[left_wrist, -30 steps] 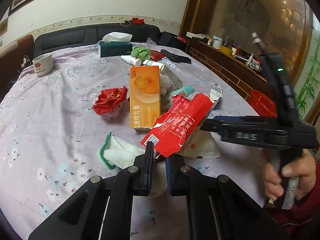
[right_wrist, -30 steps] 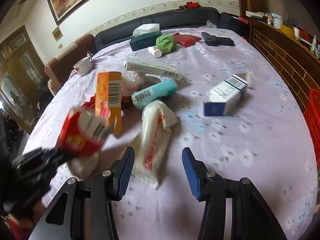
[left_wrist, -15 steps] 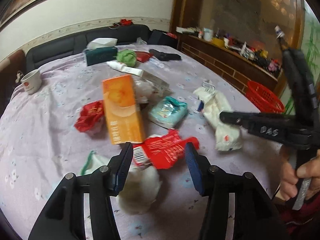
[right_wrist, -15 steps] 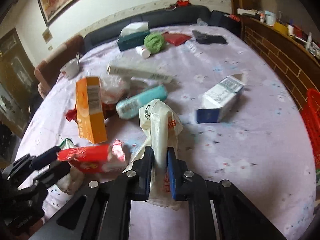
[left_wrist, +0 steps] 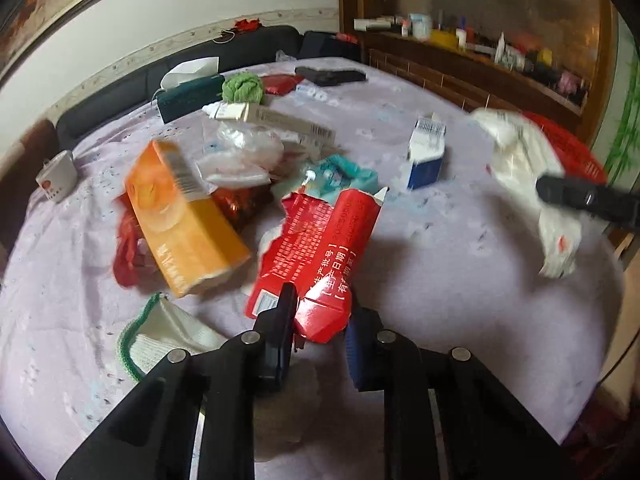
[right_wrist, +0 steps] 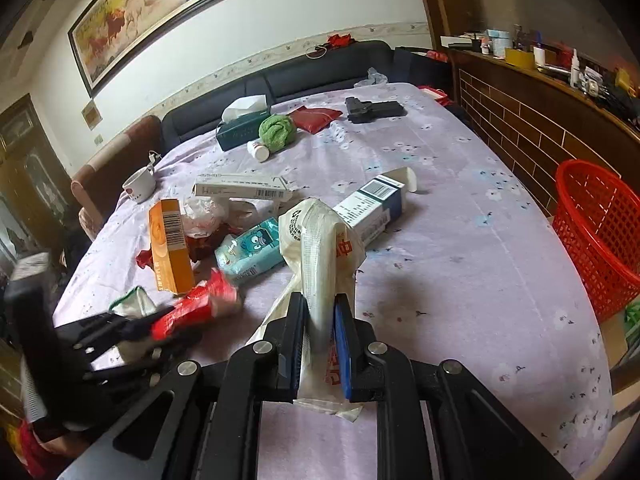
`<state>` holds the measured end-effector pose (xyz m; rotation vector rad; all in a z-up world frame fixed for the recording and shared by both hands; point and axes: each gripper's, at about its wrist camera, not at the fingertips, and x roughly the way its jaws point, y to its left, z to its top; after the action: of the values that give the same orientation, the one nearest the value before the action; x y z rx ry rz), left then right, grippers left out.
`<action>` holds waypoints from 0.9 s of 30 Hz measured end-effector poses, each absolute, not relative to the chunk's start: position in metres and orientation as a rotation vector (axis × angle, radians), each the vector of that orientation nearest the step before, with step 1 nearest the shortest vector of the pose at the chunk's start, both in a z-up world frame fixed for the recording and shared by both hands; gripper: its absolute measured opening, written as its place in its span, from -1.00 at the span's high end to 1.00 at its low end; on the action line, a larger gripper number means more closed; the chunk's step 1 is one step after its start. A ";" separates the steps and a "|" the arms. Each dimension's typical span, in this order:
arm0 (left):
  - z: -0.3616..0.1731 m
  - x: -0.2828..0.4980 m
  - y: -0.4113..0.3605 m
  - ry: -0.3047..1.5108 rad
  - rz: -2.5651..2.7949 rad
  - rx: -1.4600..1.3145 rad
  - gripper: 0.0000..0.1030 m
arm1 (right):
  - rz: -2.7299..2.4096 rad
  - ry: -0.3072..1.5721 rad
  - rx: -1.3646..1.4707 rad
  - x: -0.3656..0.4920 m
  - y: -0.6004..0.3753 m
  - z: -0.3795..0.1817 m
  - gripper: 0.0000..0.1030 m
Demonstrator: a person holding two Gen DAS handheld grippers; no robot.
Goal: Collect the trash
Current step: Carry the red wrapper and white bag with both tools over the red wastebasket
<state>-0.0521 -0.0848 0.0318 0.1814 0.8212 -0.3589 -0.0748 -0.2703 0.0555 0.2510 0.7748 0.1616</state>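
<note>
Framed painting (right_wrist: 156, 16), dark sofa (right_wrist: 320, 72), wooden sideboard (right_wrist: 540, 120)

soft daylight fills the room, fairly bright. glare whitens the painting (right_wrist: 152, 12) glass. the bag (right_wrist: 320, 240) throws a dark shadow on the tablecloth (right_wrist: 460, 280). left view smears with motion blur; right stays sharper. fisheye bends edges, corners black.

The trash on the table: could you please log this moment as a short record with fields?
left gripper: shut on red torn carton
right gripper: shut on white plastic bag
bin: red mesh basket, beside the table's right edge
still on table: orange box, teal wipes pack, blue-and-white box
</note>
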 end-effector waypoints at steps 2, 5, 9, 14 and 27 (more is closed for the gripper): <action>0.041 -0.055 -0.085 0.809 -0.389 0.142 0.60 | 0.159 0.768 0.264 -0.077 -0.277 0.056 0.70; 0.057 -0.062 -0.092 0.784 -0.448 0.112 0.60 | 0.157 0.757 0.286 -0.082 -0.286 0.057 0.70; 0.074 -0.067 -0.112 0.770 -0.524 0.085 0.60 | 0.145 0.737 0.312 -0.090 -0.301 0.060 0.70; 0.088 -0.067 -0.149 0.760 -0.610 0.092 0.60 | 0.118 0.703 0.358 -0.100 -0.327 0.068 0.70; 0.120 -0.040 -0.285 0.770 -0.845 0.044 0.59 | -0.044 0.586 0.501 -0.130 -0.447 0.093 0.70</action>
<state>-0.0399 -0.2853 0.1201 0.0441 0.7700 -0.8453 -0.1300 -0.4469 0.0934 0.5012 0.5862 -0.0444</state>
